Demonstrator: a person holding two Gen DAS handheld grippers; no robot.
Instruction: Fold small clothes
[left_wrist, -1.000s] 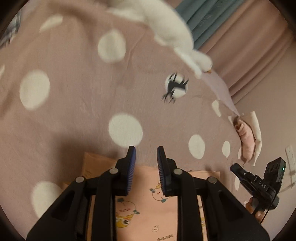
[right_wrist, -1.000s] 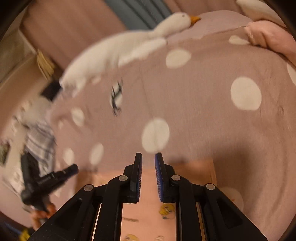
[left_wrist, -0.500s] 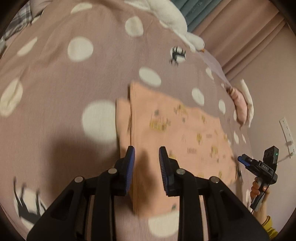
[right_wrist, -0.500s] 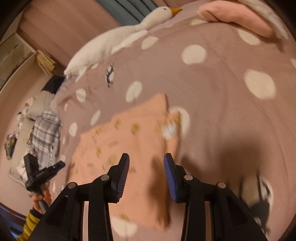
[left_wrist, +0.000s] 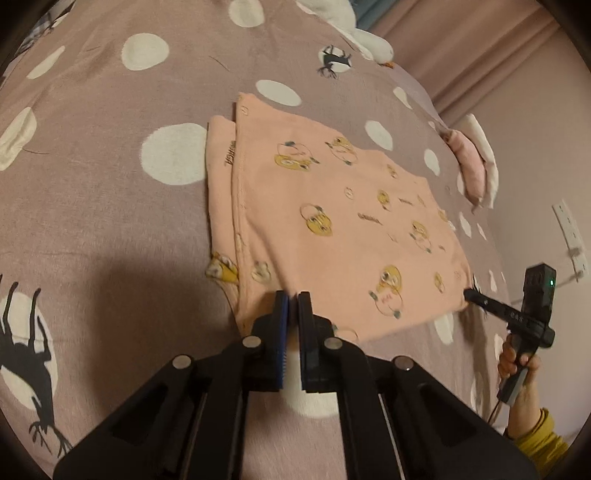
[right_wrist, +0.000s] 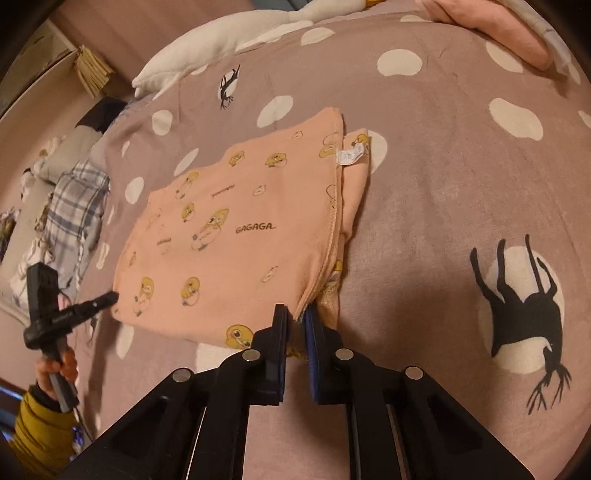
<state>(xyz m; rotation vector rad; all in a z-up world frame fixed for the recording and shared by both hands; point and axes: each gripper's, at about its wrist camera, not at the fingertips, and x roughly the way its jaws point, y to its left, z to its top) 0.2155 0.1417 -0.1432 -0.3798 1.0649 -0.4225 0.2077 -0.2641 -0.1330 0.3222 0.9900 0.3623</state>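
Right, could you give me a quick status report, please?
Left gripper and right gripper each shut on the near edge of the peach garment. Garment folded flat on bedspread. Nothing in the way.

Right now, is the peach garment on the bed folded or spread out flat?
Folded. The peach garment lies doubled: a hemmed upper layer ends short of a lower layer that sticks out along one side, with a white label exposed there.

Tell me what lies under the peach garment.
Under the peach garment lies the dotted mauve bedcover. Its own lower layer sticks out at one edge; anything else beneath is covered.
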